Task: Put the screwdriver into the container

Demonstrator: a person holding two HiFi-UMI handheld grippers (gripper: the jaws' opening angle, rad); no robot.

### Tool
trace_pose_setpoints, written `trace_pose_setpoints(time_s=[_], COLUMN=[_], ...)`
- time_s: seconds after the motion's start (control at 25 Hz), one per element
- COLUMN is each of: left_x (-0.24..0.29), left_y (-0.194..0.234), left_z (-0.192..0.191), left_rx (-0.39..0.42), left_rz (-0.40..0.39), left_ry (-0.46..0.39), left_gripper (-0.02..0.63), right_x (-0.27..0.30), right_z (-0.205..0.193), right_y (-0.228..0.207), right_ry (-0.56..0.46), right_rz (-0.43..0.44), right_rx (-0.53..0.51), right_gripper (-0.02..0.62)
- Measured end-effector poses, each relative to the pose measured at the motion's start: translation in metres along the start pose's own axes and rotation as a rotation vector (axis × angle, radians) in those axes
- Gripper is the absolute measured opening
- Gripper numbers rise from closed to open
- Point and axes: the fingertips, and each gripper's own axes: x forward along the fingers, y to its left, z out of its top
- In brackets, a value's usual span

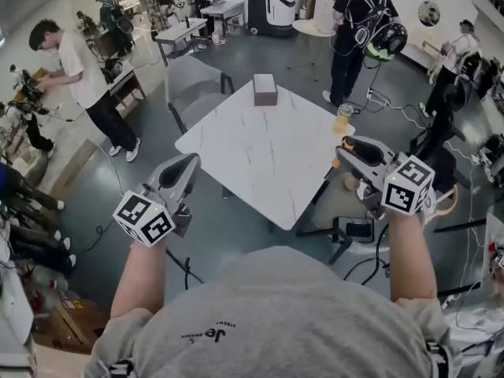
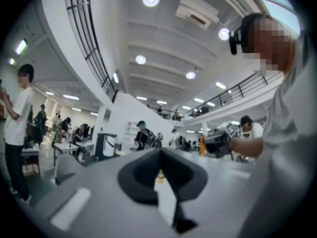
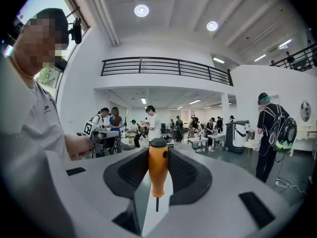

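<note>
Screwdriver [image 3: 158, 168] clamped in right tongs [image 3: 158, 148], left tongs [image 2: 159, 153] together, box [image 1: 264, 89] and cup [image 1: 342, 120] on table [image 1: 260, 164].

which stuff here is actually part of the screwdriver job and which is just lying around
Part of the job:
- screwdriver, clamped in the right gripper
- yellowish cup at the table's right edge, probably the container

Just lying about:
- box at the table's far end
- grey chair beyond the table
- left gripper, shut and empty
</note>
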Motion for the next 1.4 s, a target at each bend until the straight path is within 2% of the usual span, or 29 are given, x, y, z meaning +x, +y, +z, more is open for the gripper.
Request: trace_pose_setpoints(time_s=[0.4, 0.72, 1.04, 1.4], left_x=[-0.011, -0.009, 0.014, 0.062], left_y=[0.054, 0.066, 0.058, 0.058], left_z=[-0.007, -0.014, -0.025, -0.026], left_rx=[-0.037, -0.054, -0.041, -0.044], left_rz=[0.002, 0.023, 0.054, 0.201], left_ry=[-0.008, 0.002, 0.034, 0.022], left_gripper=[0.005, 0.005, 0.005, 0.005], right_x=[0.047, 0.061, 0.077, 0.109], right_z=[0.007, 0.002, 0.000, 0.012], right_y=[-0.004, -0.012, -0.046, -0.117], right_ry=[0.021, 0.041, 0.027, 0.010], right_rz=[-0.024, 0.000, 0.063, 0.214], right_rx=[0.002, 0.015, 0.015, 0.004], right_gripper=[0.120, 0.120, 0.120, 0.120])
